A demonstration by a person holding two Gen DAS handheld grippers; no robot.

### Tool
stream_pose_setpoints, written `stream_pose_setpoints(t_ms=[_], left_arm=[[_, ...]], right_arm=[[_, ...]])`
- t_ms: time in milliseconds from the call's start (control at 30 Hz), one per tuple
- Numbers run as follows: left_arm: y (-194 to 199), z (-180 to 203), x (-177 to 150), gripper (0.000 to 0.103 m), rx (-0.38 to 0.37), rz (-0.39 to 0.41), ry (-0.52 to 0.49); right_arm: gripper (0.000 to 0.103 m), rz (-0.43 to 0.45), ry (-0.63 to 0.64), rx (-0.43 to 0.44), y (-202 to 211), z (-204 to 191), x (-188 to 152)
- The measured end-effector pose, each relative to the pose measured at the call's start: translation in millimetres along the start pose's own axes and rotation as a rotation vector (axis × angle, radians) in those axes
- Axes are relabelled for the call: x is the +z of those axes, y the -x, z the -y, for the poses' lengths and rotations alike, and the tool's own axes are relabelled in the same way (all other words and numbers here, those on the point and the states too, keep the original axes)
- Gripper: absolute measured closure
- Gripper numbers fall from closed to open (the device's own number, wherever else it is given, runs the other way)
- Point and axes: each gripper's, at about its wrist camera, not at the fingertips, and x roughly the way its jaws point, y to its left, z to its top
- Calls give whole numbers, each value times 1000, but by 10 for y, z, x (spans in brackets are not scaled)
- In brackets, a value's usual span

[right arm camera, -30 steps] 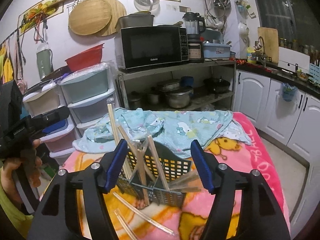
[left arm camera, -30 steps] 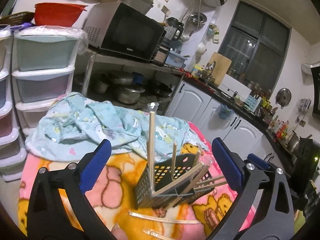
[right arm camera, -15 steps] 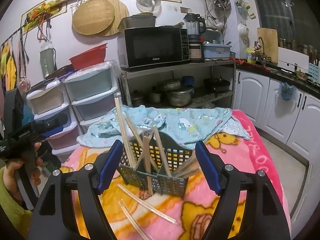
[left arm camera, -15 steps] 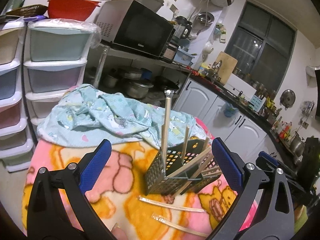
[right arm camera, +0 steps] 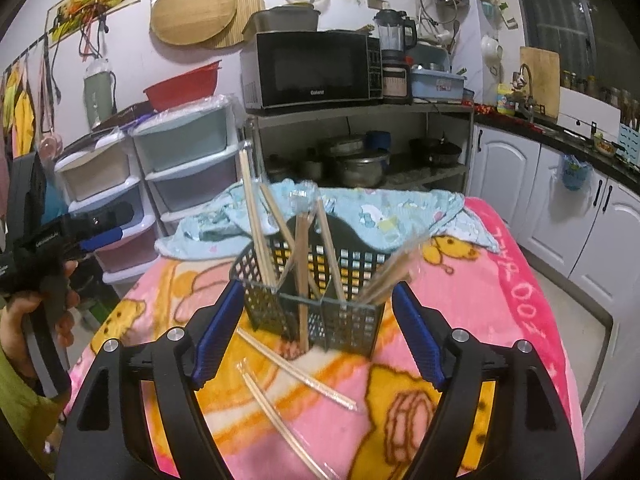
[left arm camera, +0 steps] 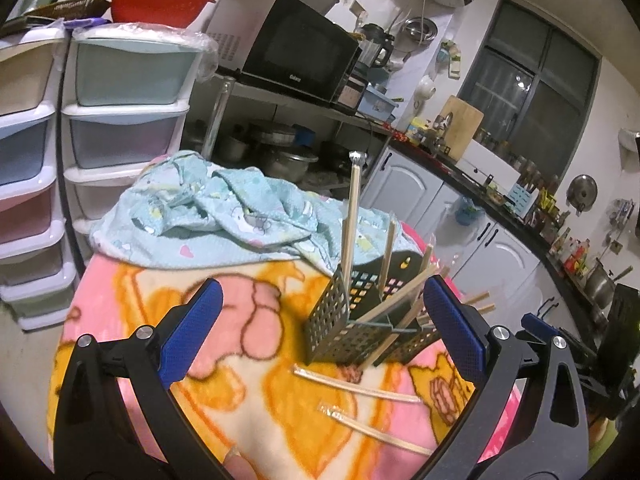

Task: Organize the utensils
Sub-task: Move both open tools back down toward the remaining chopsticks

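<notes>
A black mesh utensil basket [left arm camera: 340, 320] [right arm camera: 312, 280] stands on the pink cartoon blanket [left arm camera: 248, 364] [right arm camera: 484, 312], with several wooden chopsticks leaning in its compartments. Two wrapped chopstick pairs [left arm camera: 352, 384] [right arm camera: 296, 368] lie flat on the blanket in front of it. My left gripper [left arm camera: 322, 292] is open, short of the basket and to its left. My right gripper [right arm camera: 318, 292] is open; the basket stands just beyond its blue pads and touches neither. In the right wrist view a hand holds the left gripper [right arm camera: 116, 226] at the far left.
A crumpled light-blue cloth [left arm camera: 224, 216] [right arm camera: 376, 212] lies behind the basket. Plastic drawer towers [left arm camera: 120, 112] stand to the left. A metal shelf with a microwave [right arm camera: 312, 68] and pots is behind. White cabinets [right arm camera: 580, 216] line the right side.
The basket sits higher in both views, and more of the chopsticks lying on the blanket shows in front of it. The right gripper's jaws have spread a little wider.
</notes>
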Motion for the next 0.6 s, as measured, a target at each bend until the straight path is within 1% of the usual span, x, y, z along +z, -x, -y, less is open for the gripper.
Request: stream_pose_setpoints(t_ms=[167,333,467,600], left_arm=[[-11,-16,-103,11,1,-16,12],[-34,9,-213,11,-9,-44,0],[-98,7,-308,11,-12,-81,-2],[-191,-30,-417,11,-22,-125,24]], right_arm=[[29,-32,-3,-2,-14,-3,-124],[29,-57,8,-1,-6,-19,-223],[29,-84,26,-5,-31,-34,-316],[29,-112,23,-17,-65,2,-421]])
